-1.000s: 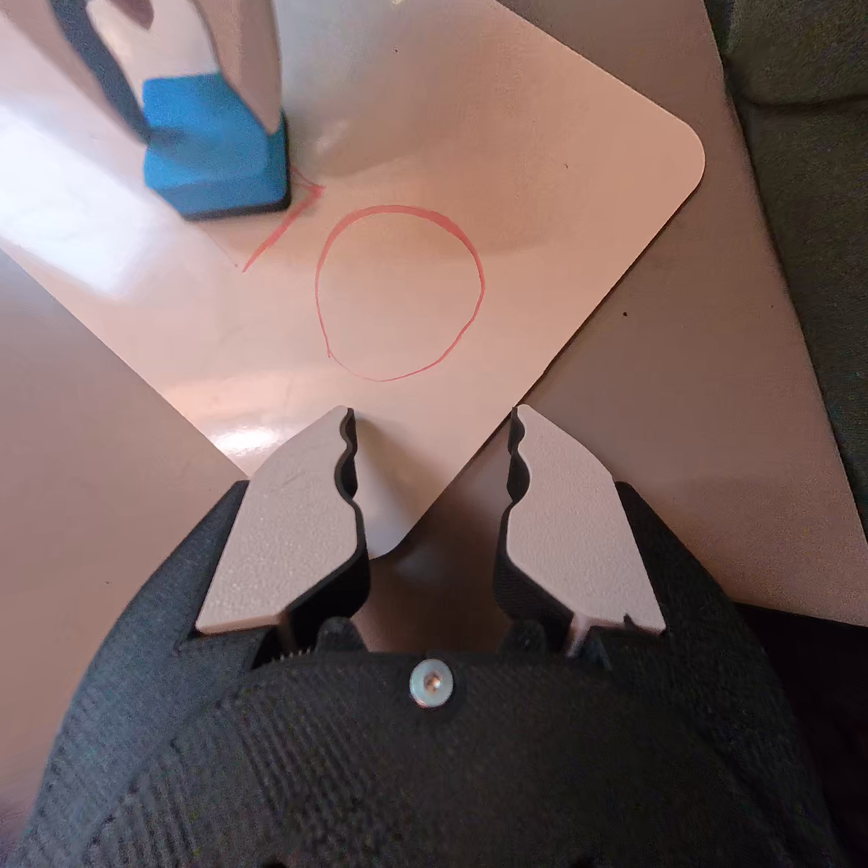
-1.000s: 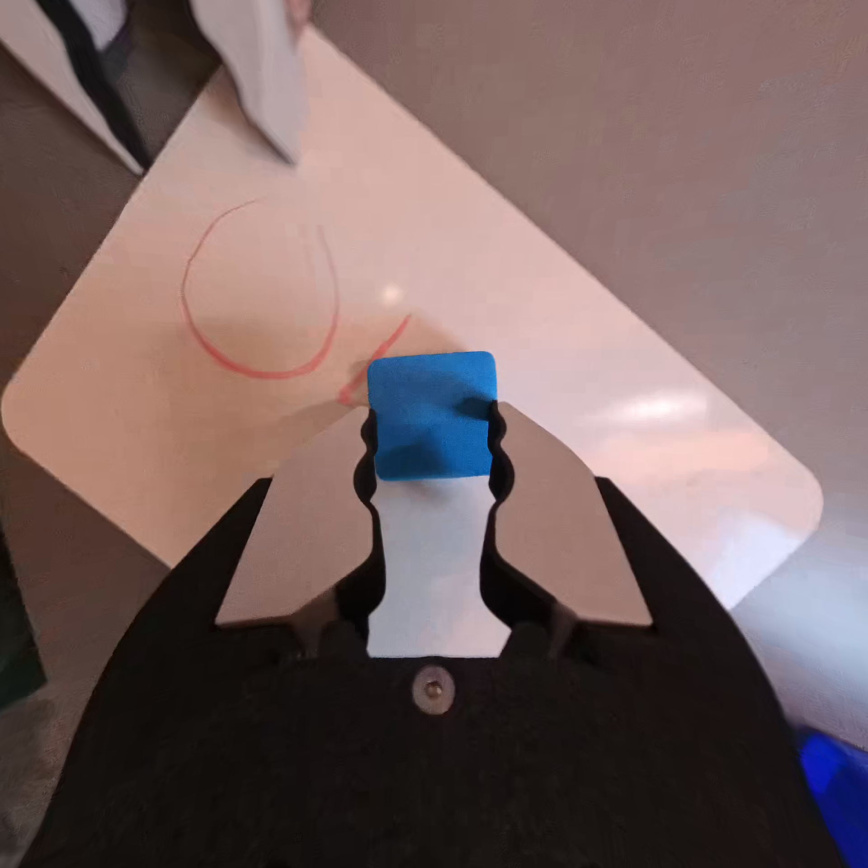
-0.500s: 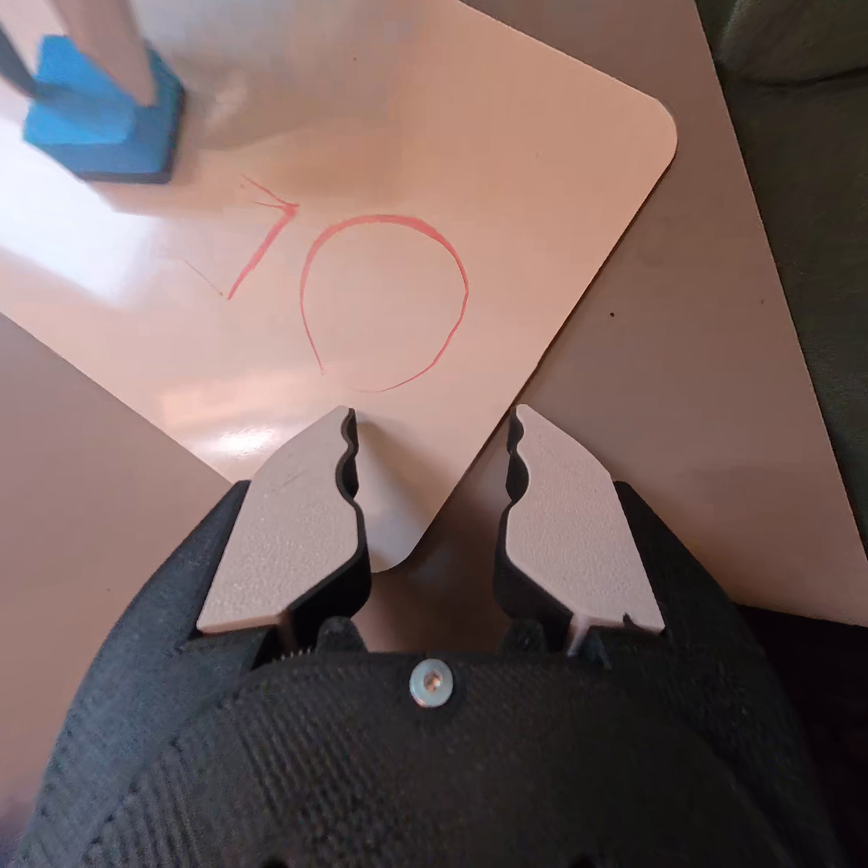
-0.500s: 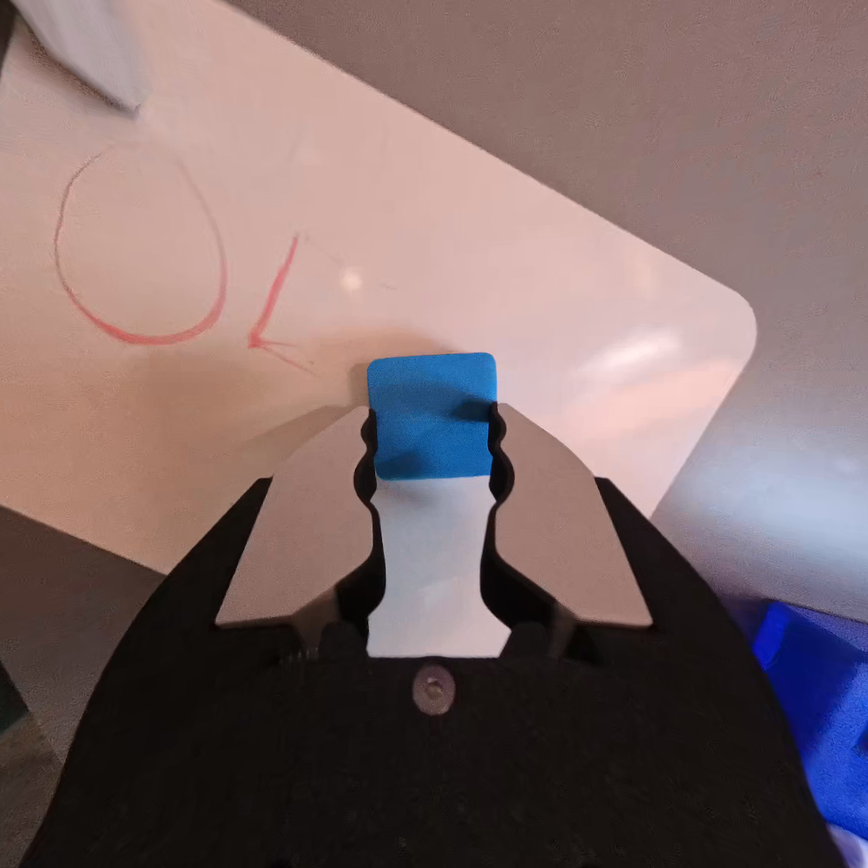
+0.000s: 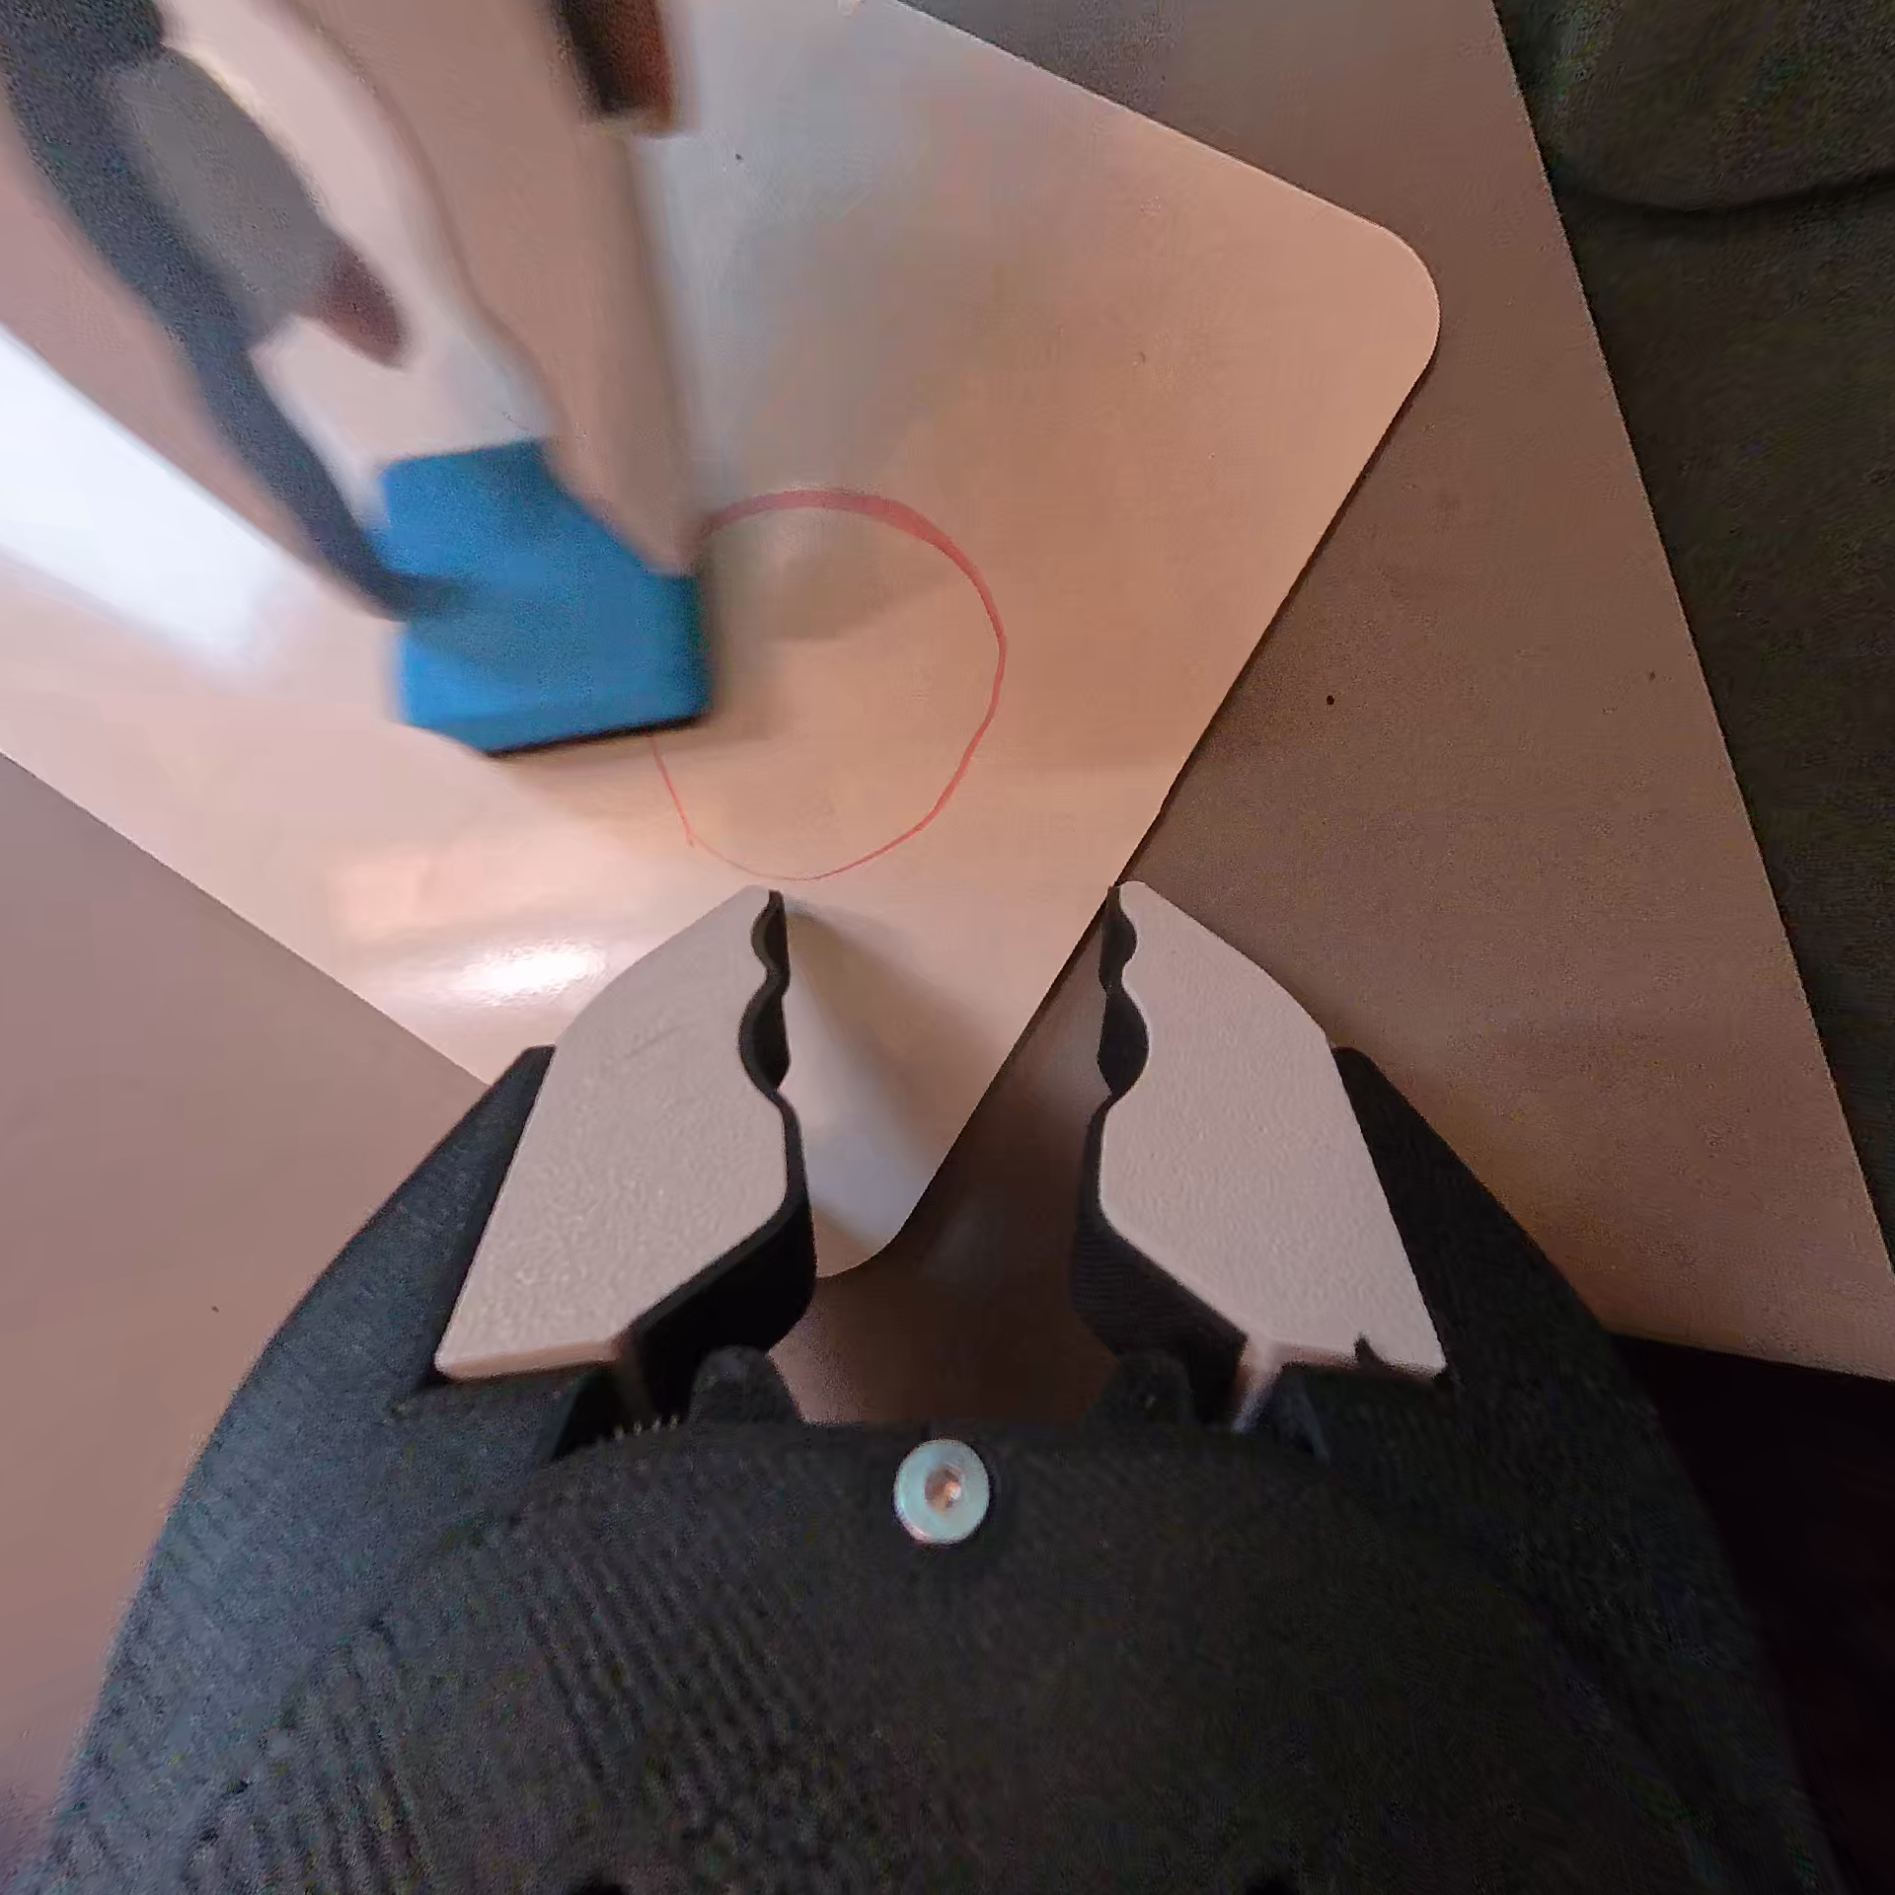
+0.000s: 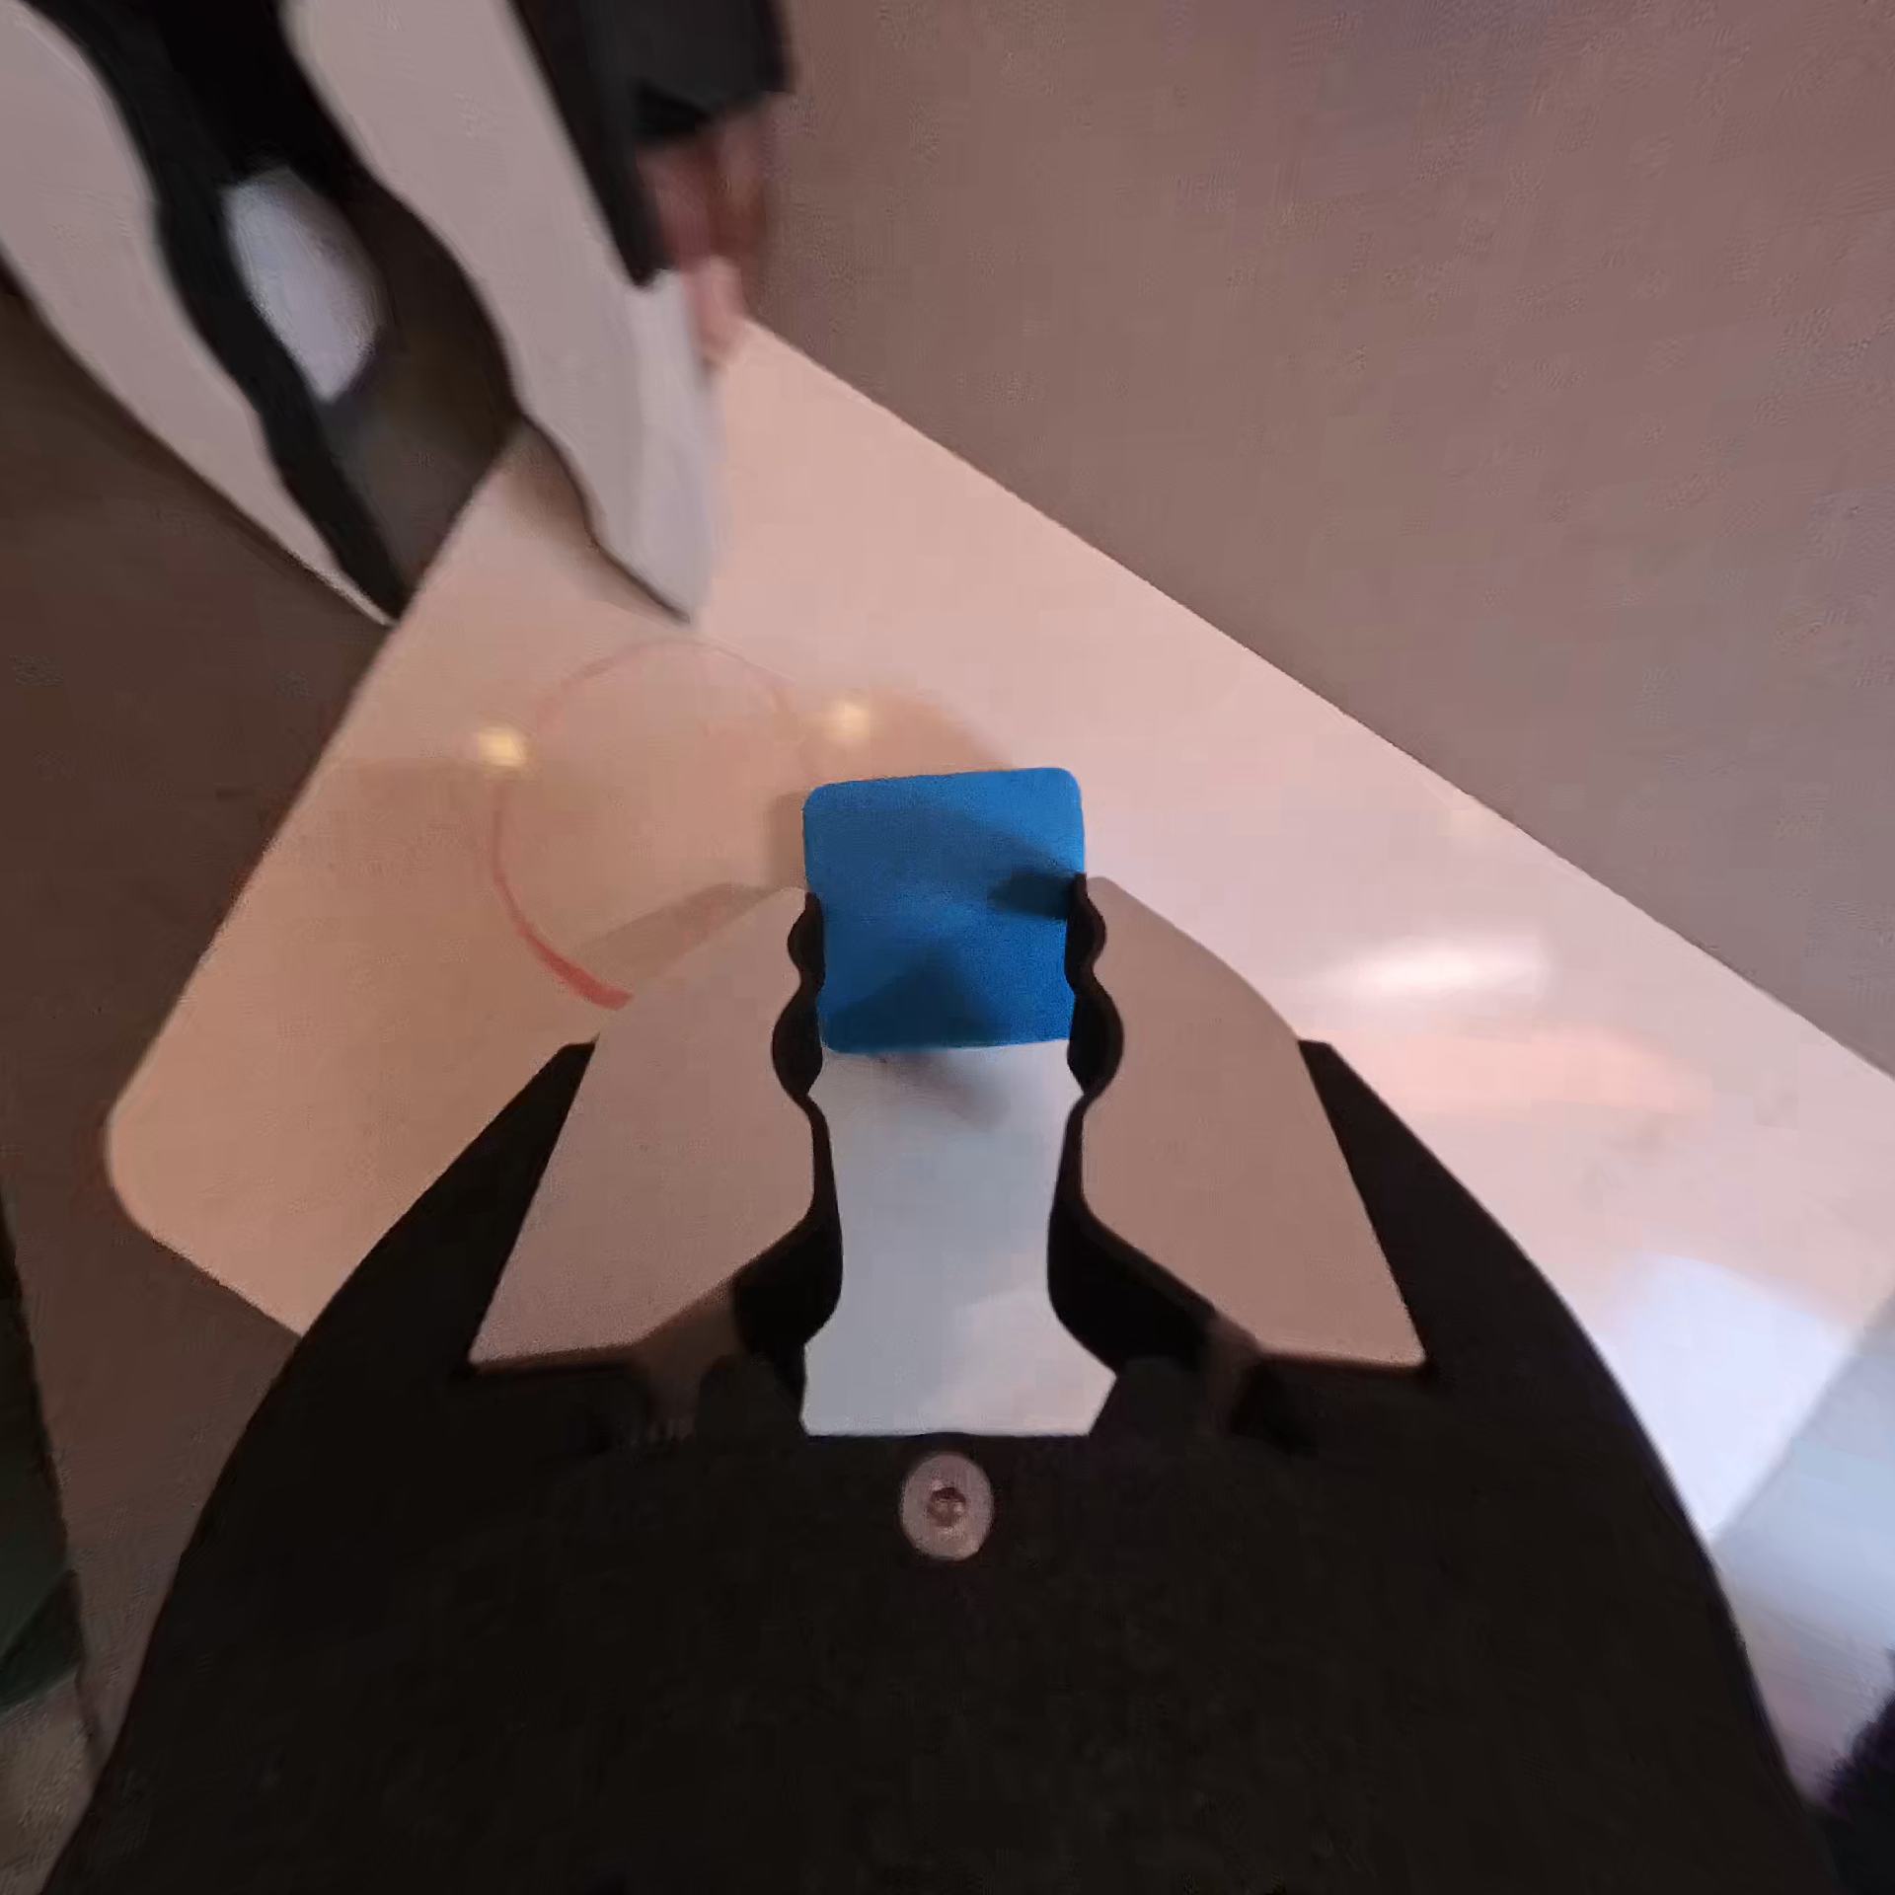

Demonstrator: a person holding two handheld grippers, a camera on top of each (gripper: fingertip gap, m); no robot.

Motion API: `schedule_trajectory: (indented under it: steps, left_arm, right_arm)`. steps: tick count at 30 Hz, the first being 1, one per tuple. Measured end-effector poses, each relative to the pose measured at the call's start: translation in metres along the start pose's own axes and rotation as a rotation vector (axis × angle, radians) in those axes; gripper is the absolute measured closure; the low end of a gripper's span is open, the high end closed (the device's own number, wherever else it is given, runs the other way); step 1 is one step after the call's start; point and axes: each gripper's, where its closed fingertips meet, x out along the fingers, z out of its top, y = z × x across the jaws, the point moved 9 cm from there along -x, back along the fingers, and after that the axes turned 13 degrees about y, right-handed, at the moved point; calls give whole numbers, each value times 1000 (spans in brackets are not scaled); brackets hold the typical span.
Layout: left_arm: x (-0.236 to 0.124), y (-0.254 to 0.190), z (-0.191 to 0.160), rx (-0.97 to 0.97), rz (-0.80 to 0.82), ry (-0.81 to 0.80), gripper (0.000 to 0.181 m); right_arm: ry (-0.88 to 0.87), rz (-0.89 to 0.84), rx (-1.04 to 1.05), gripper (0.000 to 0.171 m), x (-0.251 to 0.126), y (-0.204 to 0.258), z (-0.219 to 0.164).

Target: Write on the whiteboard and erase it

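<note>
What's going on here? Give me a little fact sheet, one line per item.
board: whiteboard lying flat on a brown table
drawing: red circle, part of its left side hidden or wiped
eraser: blue eraser, at the circle's left edge
right gripper: shut on the eraser
left gripper: open, holding nothing, over the board's near corner

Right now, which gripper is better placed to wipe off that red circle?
The right gripper. It is shut on the blue eraser, which sits at the edge of the red circle on the whiteboard. The left gripper is open and empty, over the board's near corner.
</note>
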Motion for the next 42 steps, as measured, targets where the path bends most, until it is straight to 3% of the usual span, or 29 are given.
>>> schedule_trajectory:
  steps: [3,8,11,14,17,19,22,24,28,31,34,38,42]
  left_arm:
    - [0,0,0,-3,0,-3,123]
    - [1,-1,1,7,0,-3,127]
    - [1,-1,1,9,-3,-2,129]
    - [1,-3,1,18,-2,-3,134]
    - [2,-3,2,24,4,-1,138]
    - [2,-3,2,22,7,1,138]
    - [2,-2,2,17,6,1,137]
    - [2,-3,2,18,7,1,138]
    - [2,-3,2,26,7,5,139]
    - [2,-3,2,23,9,6,138]
    - [2,-4,2,24,-2,5,134]
    - [2,-4,2,28,2,9,134]
    - [3,-3,2,22,-2,5,133]
  right_arm:
    - [49,62,-113,125,-2,34,-2]
    - [55,8,110,125,-11,-27,-18]
    - [20,10,-55,125,3,8,8]
    - [82,77,-145,125,-2,38,0]
    - [117,3,-32,125,-9,1,-15]
    - [68,42,24,125,-4,-10,-4]
    - [32,73,-162,125,9,37,15]
    - [67,97,-223,125,5,62,3]
    - [91,7,-9,125,-6,11,-22]
    - [27,38,-112,125,7,38,0]
    - [78,52,-216,125,3,70,-11]
    - [60,25,26,125,-6,19,-30]
    - [-8,85,-180,125,9,74,-3]
